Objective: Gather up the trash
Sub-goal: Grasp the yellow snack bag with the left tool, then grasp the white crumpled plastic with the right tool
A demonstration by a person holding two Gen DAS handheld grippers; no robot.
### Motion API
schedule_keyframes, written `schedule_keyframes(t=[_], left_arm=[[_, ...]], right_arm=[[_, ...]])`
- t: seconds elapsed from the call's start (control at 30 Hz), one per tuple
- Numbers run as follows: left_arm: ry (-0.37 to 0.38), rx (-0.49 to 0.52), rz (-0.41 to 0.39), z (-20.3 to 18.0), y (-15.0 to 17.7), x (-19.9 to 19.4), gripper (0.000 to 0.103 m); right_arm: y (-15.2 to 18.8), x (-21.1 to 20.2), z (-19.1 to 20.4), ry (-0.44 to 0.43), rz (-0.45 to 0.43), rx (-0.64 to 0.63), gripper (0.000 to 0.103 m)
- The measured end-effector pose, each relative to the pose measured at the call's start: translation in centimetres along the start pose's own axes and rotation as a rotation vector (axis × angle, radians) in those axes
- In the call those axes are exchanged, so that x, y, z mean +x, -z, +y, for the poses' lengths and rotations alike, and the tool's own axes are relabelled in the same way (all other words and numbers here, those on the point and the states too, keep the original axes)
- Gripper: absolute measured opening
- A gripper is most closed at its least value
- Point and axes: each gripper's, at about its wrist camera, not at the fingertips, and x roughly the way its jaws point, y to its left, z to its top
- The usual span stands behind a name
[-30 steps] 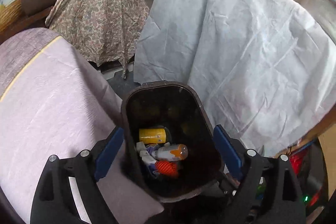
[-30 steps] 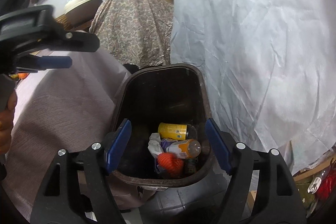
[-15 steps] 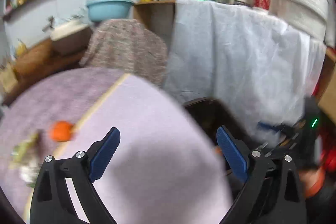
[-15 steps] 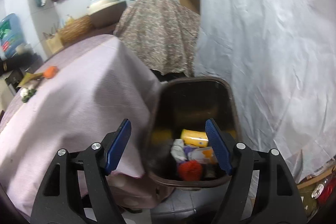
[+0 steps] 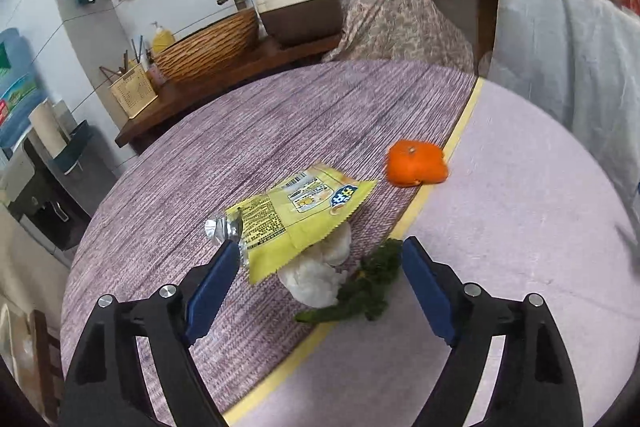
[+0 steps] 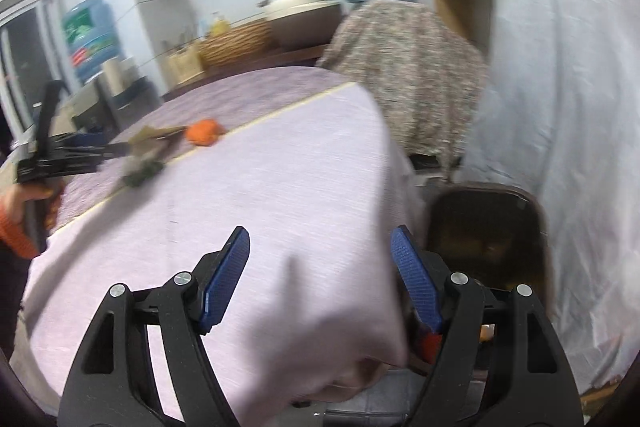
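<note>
left gripper over the table scraps, right gripper by the bin

the left gripper (image 5: 320, 287) hangs over the round table (image 5: 200, 163) with its blue-padded jaws spread wide and nothing between them. just ahead of its tips lies a small heap of trash: a yellow snack wrapper (image 5: 298, 217) with a torn silver end, resting partly on a crumpled white tissue (image 5: 320, 271), and touching that on the right a bunch of wilted green leaves (image 5: 368, 287). the wrapper's silver end sits just beside the left finger's tip. farther out, apart from the heap, an orange peel (image 5: 416, 163) lies by the yellow stripe of the tablecloth.

the right gripper (image 6: 320, 279) is also released, jaws wide and empty, over the pale edge of the cloth where it drapes down. the dark brown trash bin (image 6: 532, 227) stands on the floor just to its right, below the table edge; its contents are blurred. far to the left in this view the left gripper (image 6: 116, 147) reaches toward the heap.
</note>
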Motion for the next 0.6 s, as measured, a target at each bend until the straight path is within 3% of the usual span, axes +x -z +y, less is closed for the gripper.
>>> schedule_keyframes(t=[0.2,0.27,0.37,0.6], left_arm=[[-0.013,0.024,0.025,0.5,-0.5,2.4,0.061],[-0.026,0.009,0.029,1.0,-0.7,3.0,0.038],[0.007,-0.075,0.006,2.6,-0.9,2.4,0.017],[0.025,-0.317,-0.123,8.1,1.1,-1.7,0.005]], right_arm=[[-2.0,1.4,5.4,-0.083,0.006,-0.108,0.073],[-2.6,2.1,7.3,-0.111,0.012,-0.155,0.073],[-3.1,3.0,9.5,-0.137,0.023,-0.208,0.073],[-5.3,7.1,15.1,-0.283,0.079,-0.234,0.073]])
